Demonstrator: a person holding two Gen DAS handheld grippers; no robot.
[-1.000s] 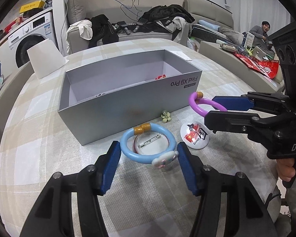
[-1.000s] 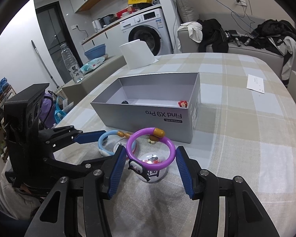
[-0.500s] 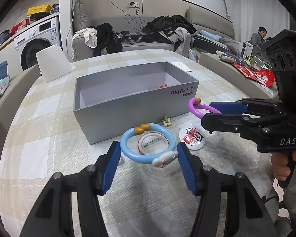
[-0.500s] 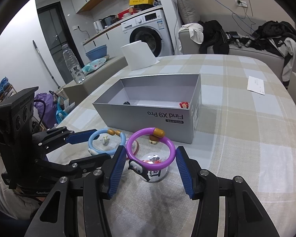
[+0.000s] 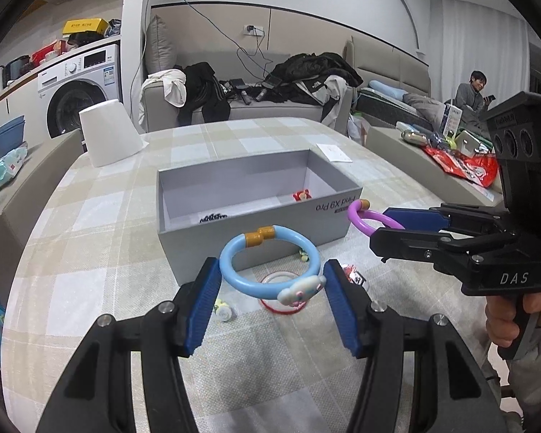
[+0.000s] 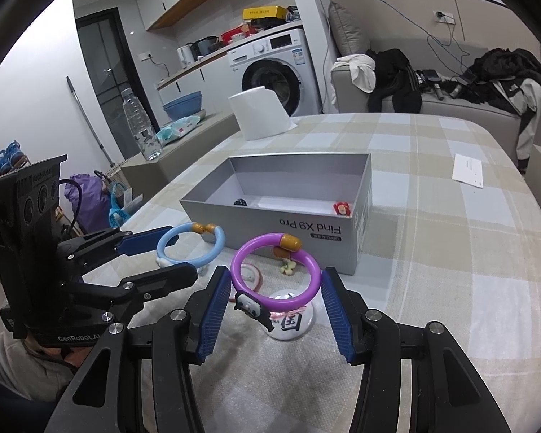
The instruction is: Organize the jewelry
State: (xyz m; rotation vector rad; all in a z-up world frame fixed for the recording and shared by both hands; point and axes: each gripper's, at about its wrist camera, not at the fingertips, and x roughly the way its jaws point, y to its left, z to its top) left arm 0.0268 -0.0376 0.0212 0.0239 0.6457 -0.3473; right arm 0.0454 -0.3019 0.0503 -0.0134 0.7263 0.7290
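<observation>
Above the checked table (image 5: pixel 90 216), both bracelets lifted higher than a second ago, left gripper (image 5: pixel 272 288) clamped on blue bracelet (image 5: pixel 234 276), right gripper (image 6: pixel 276 297) clamped on purple bracelet (image 6: pixel 306 290), grey box (image 6: pixel 306 229) just ahead.

On the table (image 6: pixel 451 252) the box (image 5: pixel 256 231) stands before the paper roll (image 5: pixel 108 133), with a charm (image 5: pixel 301 195) inside at its right end; two badges (image 6: pixel 292 321), a flower piece (image 6: pixel 287 267) and what may be a bead (image 5: pixel 223 312) lie before it; a card (image 6: pixel 469 170) lies behind, to the right.

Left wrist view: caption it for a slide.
Left gripper holds blue bracelet before grey box; right gripper holds purple bracelet.
</observation>
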